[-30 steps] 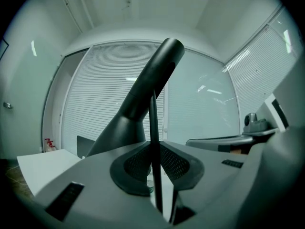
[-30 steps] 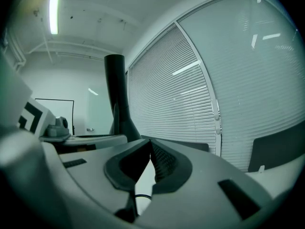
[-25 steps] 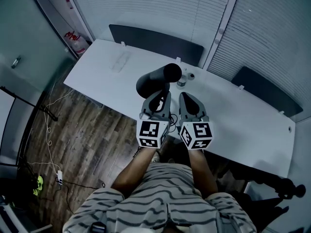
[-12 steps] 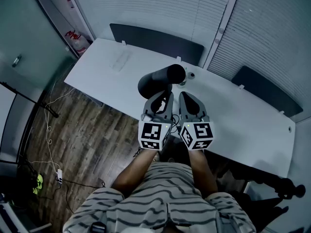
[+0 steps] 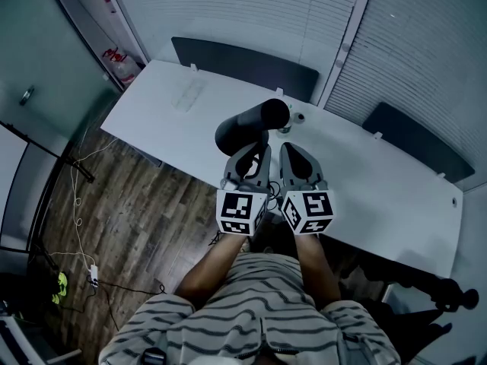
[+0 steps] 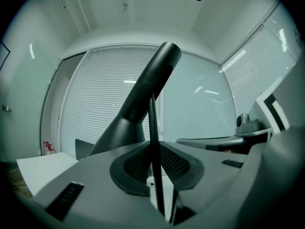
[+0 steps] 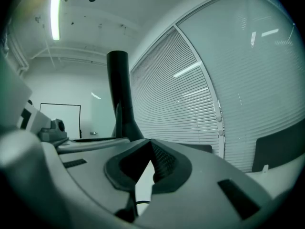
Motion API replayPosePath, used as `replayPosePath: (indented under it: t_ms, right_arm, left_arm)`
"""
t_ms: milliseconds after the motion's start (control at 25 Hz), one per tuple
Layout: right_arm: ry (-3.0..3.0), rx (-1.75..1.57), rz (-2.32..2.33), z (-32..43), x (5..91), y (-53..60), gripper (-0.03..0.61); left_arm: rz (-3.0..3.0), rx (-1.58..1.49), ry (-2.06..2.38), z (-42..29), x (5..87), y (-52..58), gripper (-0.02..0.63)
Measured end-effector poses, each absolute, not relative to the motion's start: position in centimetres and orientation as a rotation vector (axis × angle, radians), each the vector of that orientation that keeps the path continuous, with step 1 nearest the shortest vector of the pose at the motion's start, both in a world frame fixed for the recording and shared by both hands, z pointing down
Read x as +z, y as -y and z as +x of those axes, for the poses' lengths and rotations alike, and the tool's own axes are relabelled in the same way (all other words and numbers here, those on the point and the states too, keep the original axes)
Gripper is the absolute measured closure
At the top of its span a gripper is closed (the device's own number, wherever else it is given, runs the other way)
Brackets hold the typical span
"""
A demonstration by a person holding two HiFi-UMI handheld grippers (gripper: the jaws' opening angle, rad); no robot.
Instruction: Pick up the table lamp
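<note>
The table lamp (image 5: 251, 124) is coloured black, the table (image 5: 179, 124) white; beside the table, brown wood-grain flooring (image 5: 144, 211) is seen.

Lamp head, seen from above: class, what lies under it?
The white table and the left claw, shut on the lamp's thin stem. The lamp head covers the table patch right beneath it.

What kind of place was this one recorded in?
Probably an office or meeting room: a long white table, slatted blinds along the far side, and what look like dark chair backs behind the table.
</note>
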State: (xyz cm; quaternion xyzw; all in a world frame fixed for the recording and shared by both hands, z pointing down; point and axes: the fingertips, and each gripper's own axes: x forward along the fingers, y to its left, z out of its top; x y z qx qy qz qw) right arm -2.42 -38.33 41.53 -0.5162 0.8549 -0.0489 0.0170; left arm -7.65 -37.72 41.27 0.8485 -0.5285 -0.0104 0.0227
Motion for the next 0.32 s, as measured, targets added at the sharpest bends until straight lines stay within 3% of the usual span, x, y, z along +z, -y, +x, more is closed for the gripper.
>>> replayPosePath:
  t_ms: [320]
  right_arm:
    - [-2.673, -0.082, -1.615, -2.53, 40.88, 38.36, 0.567]
  left_arm:
    - [2.629, -0.046, 1.647, -7.74, 40.90, 38.18, 0.557]
